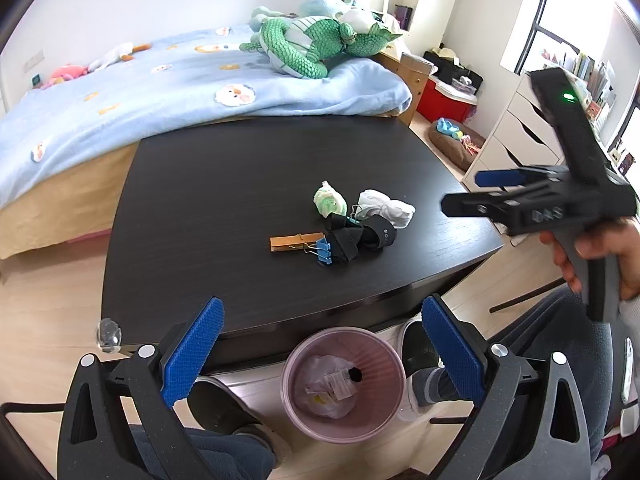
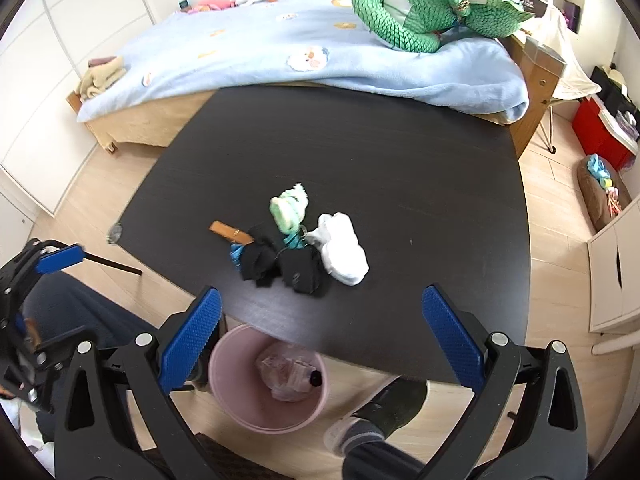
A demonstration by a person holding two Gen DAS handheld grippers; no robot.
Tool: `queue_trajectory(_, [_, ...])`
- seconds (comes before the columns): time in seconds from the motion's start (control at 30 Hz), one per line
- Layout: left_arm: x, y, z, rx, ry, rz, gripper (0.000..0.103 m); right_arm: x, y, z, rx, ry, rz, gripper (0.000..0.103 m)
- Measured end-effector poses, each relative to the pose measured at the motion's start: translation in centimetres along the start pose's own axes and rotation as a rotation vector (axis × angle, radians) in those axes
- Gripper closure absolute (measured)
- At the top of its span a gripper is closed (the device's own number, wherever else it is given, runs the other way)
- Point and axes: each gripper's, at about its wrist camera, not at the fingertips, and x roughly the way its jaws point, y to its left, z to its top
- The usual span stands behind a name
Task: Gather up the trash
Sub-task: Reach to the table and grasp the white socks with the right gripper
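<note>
From the left wrist view, the left tool (image 1: pixel 322 354) hangs with its blue pads spread wide and nothing between them, just above the near edge of the dark worktop (image 1: pixel 224 184). Beyond it lies the trash: a white crumpled wad (image 1: pixel 386 206), a green-and-white wad (image 1: pixel 329 200), black cloth scraps (image 1: pixel 356 238), a blue binder clip (image 1: pixel 323 252) and a wooden clothespin (image 1: pixel 295 242), all bunched together. A mark on the black cloth reads something like "503", too small to be sure. The pink bin (image 1: pixel 342 384) stands on the floor under the worktop's near edge, a plastic bag inside. A hand (image 1: pixel 592 258) grips the right tool (image 1: pixel 470 192), which bears raised letters I cannot read; its fingers stand apart.

From the right wrist view, the right tool (image 2: pixel 322 350) is likewise spread and empty, short of the trash, above the bin (image 2: pixel 268 380).
</note>
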Motion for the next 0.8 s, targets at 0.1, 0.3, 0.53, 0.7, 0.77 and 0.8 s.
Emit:
queue_trajectory(0.1, [0.1,0.1,0.0,-0.004,0.003,-0.002,0.008,1.8,-0.6,1.4,-0.013,0.04,-0.006,0.004])
queue_trajectory(0.3, [0.4,0.4,0.0,-0.015,0.007,-0.002,0.008,4.7,-0.9,3.8,-0.075,0.115,0.01,0.004])
queue_trajectory(0.53, [0.7,0.7,0.0,-0.024,0.013,0.0,0.008,8.7,-1.2,5.1,-0.102,0.239,0.023,0.021])
queue_trajectory(0.7, [0.9,1.2,-0.1,-0.036,0.016,0.004,0.008,10.5,-1.6,5.0,-0.09,0.284,0.034,0.035])
queue_trajectory(0.77, [1.0,1.3,-0.1,-0.038,0.019,0.005,0.008,11.2,-1.8,4.9,-0.09,0.298,0.031,0.037])
queue_trajectory(0.8, [1.0,1.4,-0.1,-0.04,0.02,0.005,0.008,11.5,-1.9,4.9,-0.09,0.302,0.031,0.04])
